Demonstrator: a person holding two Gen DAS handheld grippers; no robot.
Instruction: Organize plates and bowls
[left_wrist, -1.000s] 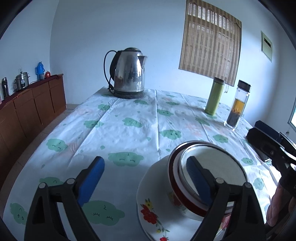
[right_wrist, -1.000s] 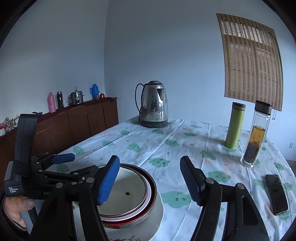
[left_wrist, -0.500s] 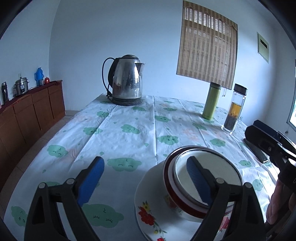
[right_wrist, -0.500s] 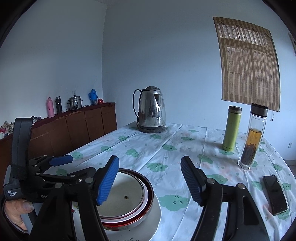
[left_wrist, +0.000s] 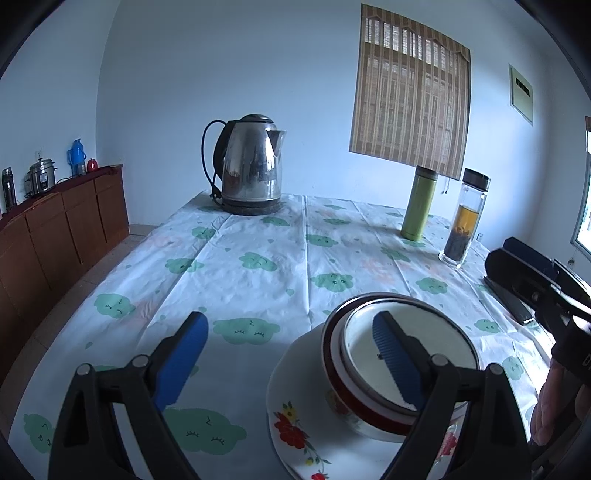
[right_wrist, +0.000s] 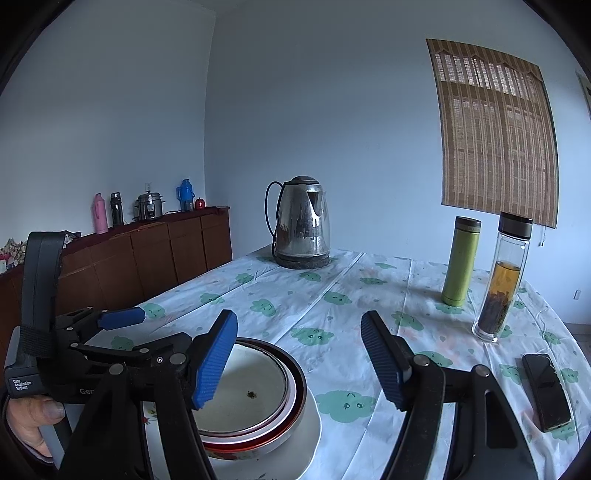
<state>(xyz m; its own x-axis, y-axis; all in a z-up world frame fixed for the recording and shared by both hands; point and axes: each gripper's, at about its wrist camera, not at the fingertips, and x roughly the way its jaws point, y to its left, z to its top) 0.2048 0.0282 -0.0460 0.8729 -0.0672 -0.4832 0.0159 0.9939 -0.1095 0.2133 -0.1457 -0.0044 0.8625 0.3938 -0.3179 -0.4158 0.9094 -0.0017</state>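
Pale blue walls and a bamboo blind (left_wrist: 410, 88) back the left wrist view, where a counter (left_wrist: 258, 266) under a cloud-print cloth carries a steel kettle (left_wrist: 251, 166) at 12 o'clock, and a green flask (left_wrist: 419, 202) and a glass tea bottle (left_wrist: 464, 218) at 2 o'clock. At 5 o'clock a white bowl (left_wrist: 436, 332) sits nested in a red-rimmed bowl (left_wrist: 328, 349), both resting on a flowered plate (left_wrist: 295, 417). The left gripper (left_wrist: 291, 358) stands wide open and holds nothing; its right finger shows in front of the white bowl, though contact cannot be told. The right gripper (left_wrist: 532, 280) shows only in part at 3 o'clock.

From the right wrist view, the same stack lies at 7 o'clock: white bowl (right_wrist: 255, 384), red-rimmed bowl (right_wrist: 295, 402), plate (right_wrist: 310, 435). The right gripper (right_wrist: 299, 363) is open and empty, with the bowls partly behind its left finger. The left gripper (right_wrist: 110, 321) shows at 9 o'clock. A dark phone (right_wrist: 546, 391) lies at 4 o'clock.

The stacking looks done or nearly so. Next, I judge, both grippers should back away without nudging the stack, or one should close on the plate rim to shift the whole pile.
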